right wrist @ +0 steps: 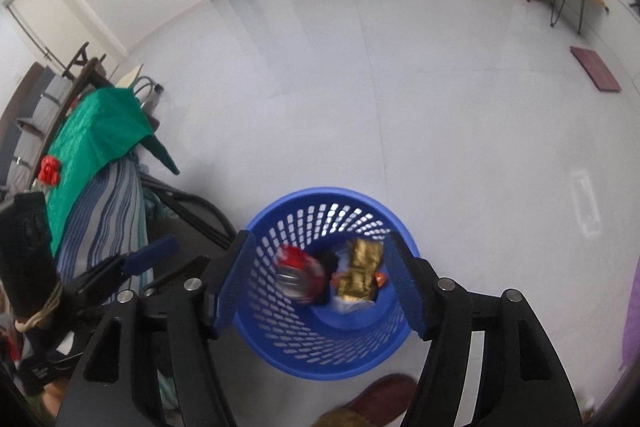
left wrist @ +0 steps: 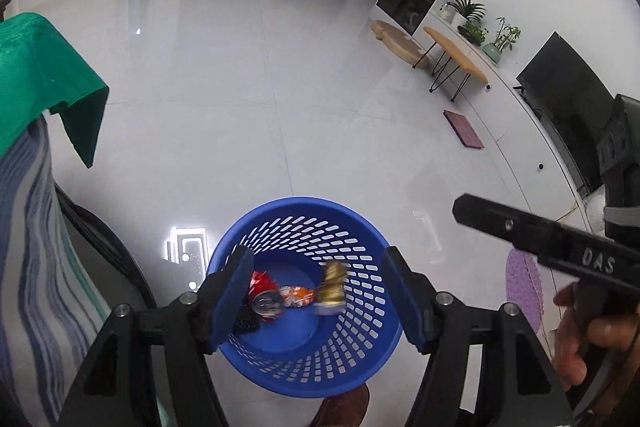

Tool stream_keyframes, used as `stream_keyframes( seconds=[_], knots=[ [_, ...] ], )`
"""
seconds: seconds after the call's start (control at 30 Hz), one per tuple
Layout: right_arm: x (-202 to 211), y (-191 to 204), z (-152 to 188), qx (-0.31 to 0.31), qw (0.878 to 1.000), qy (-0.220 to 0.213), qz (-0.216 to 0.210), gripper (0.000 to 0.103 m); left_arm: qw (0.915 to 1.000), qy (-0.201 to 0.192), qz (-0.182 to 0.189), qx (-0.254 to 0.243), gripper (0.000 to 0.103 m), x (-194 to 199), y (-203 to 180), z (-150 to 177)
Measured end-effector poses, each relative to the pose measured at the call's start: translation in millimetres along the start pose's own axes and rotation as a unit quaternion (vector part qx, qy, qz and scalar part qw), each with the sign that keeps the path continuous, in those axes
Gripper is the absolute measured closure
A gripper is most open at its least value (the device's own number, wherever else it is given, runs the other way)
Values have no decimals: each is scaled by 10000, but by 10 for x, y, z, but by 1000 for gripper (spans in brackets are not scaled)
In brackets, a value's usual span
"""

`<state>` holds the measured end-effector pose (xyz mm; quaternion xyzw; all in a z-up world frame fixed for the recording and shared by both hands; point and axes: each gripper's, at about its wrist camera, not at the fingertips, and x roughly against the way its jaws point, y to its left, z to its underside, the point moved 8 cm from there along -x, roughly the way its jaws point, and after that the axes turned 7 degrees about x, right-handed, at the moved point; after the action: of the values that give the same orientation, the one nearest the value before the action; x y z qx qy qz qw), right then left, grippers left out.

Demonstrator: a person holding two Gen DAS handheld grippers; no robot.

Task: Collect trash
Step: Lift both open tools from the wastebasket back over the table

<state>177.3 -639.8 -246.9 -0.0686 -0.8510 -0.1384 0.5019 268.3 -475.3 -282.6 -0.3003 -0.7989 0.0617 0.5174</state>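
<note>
Gold wrapper (right wrist: 359, 273), red can (right wrist: 298, 277): light, crushable, falling loose into blue basket (right wrist: 280, 339); pinch at crumpled edges. Left hand-held gripper (left wrist: 316, 301) and right hand-held gripper (right wrist: 320, 281): spread wide, empty.

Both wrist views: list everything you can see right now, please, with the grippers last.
Basket: one, blue, perforated, on the floor below both grippers.
Can: one, red, inside the basket.
Gold wrapper: one, blurred, inside the basket.
Orange wrapper: one, on the basket's bottom.
Green cloth: one, draped over furniture at left.
Red object: one, on the green cloth; too small to identify.
Wooden tables: two, by the far wall.
Mat: one, dark red, on the floor.
Left gripper: open, empty.
Right gripper: open, empty.
</note>
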Motion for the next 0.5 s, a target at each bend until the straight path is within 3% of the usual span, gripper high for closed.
stream_keyframes(
  seconds=[0.3, 0.5],
  knots=[
    [397, 175, -248, 289, 9954, -742, 540, 12, 9974, -504, -38, -516, 35, 1109, -96, 218],
    [759, 874, -342, 930, 9840, -1427, 527, 6, 9937, -796, -522, -584, 32, 1853, 355, 596]
  ],
)
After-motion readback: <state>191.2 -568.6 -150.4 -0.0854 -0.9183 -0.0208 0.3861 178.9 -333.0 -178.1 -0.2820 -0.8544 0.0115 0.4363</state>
